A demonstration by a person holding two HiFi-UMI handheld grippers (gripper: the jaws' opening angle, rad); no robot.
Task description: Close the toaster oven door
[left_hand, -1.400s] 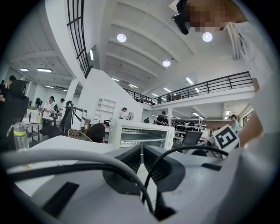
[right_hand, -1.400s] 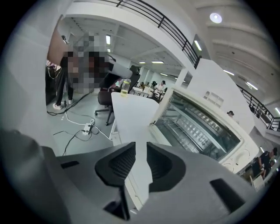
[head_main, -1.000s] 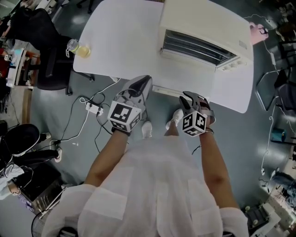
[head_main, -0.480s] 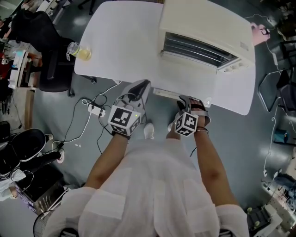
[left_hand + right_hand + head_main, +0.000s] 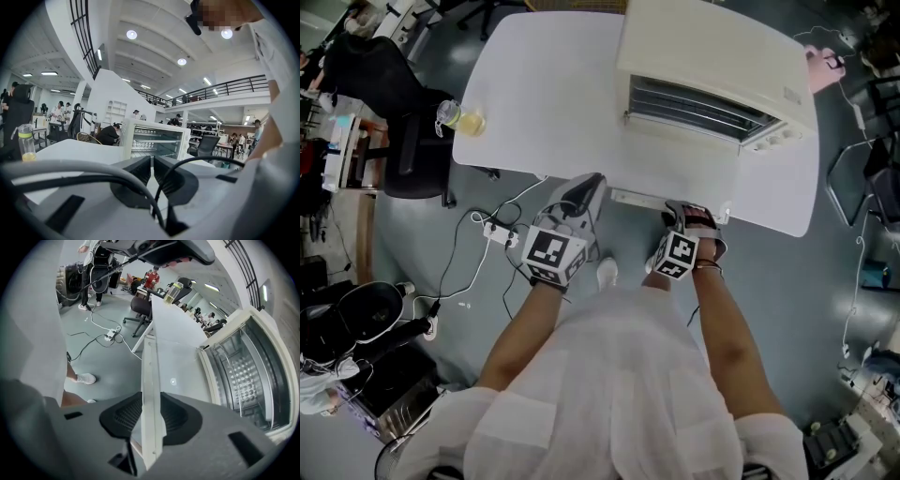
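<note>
Toaster oven (image 5: 712, 56) sits on the far right part of the white tabletop (image 5: 553, 94), its cream body angled and its cavity with the wire racks facing the person. Its door (image 5: 675, 164) is swung all the way down and lies flat on the tabletop, reaching to the near edge, where the pale bar handle (image 5: 642, 196) runs along the rim. The right tongs (image 5: 689, 214) are at the right end of that handle. In the right gripper view they stand wide, with the handle (image 5: 151, 394) passing between the two ribbed pads and some of each pad's face showing on either side of it, so the tongs (image 5: 151, 416) straddle the bar rather than pinch it. The open cavity (image 5: 243, 366) shows just beyond. The left tongs (image 5: 589, 185) hang at the near edge of the tabletop, just left of the handle. In the left gripper view they (image 5: 152, 171) are drawn together to a thin slit with nothing in it, pointing at the oven (image 5: 157, 140). A bottle of yellow liquid (image 5: 461, 101) stands at the far left edge of the tabletop, well apart from the oven. A black chair (image 5: 412, 141) is beside that edge, and a white power strip (image 5: 499, 234) with cables lies on the grey floor (image 5: 441, 216) below.
</note>
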